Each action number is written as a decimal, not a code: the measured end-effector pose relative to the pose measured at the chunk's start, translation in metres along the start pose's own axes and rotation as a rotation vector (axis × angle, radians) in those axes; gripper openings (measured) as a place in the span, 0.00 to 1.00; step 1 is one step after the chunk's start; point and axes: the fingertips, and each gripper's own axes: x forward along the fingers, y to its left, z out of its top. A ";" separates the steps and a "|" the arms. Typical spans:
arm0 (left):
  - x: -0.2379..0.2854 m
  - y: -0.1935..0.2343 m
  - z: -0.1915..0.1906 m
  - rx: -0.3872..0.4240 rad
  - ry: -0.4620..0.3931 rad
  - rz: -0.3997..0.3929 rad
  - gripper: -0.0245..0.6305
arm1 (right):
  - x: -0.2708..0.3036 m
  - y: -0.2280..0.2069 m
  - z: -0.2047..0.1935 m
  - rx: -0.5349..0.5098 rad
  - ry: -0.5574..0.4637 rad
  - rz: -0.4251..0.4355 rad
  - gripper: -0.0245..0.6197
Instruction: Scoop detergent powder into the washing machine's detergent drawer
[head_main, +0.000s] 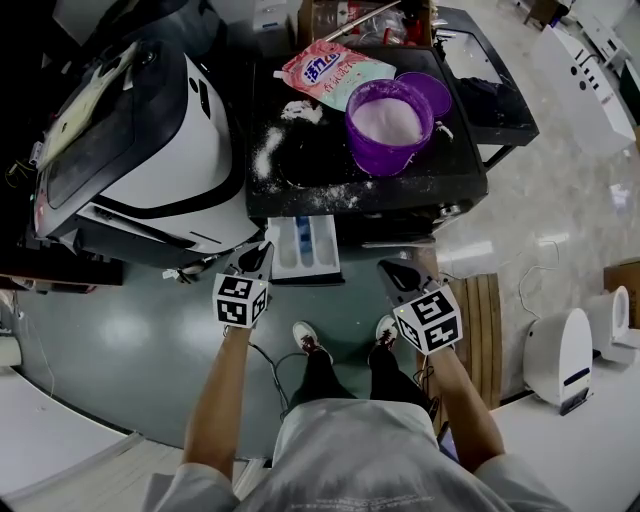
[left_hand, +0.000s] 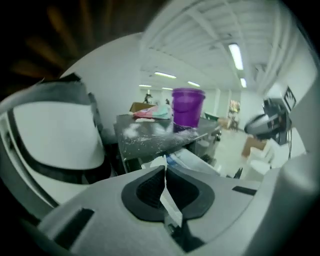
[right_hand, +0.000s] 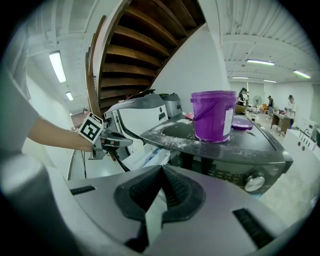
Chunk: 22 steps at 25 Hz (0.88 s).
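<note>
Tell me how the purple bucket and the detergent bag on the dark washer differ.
The purple bucket stands upright and open, with white powder showing inside; the detergent bag lies flat. The bucket is a rigid, plain purple tub, while the bag is a soft pouch printed in pink, white and teal. The bucket sits nearer the machine's front, the bag behind it to the left. Both rest on the dark washer top, amid spilled powder.

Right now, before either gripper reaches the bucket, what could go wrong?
1. Loose powder lies on the machine top. The drawer sits below its front edge, so more may spill on the way down.
2. The bucket stands open and fairly full. The left gripper and right gripper are shut and empty; a knock from either could tip it.
</note>
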 end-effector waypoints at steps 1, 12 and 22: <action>-0.001 0.003 0.001 -0.095 -0.014 -0.016 0.06 | 0.000 -0.001 0.001 0.000 0.000 -0.001 0.04; -0.014 0.020 0.002 -0.442 -0.117 -0.062 0.06 | 0.005 -0.003 0.016 -0.011 -0.012 0.007 0.04; -0.032 0.020 0.026 -0.450 -0.183 -0.104 0.06 | 0.005 -0.010 0.052 -0.038 -0.062 -0.004 0.04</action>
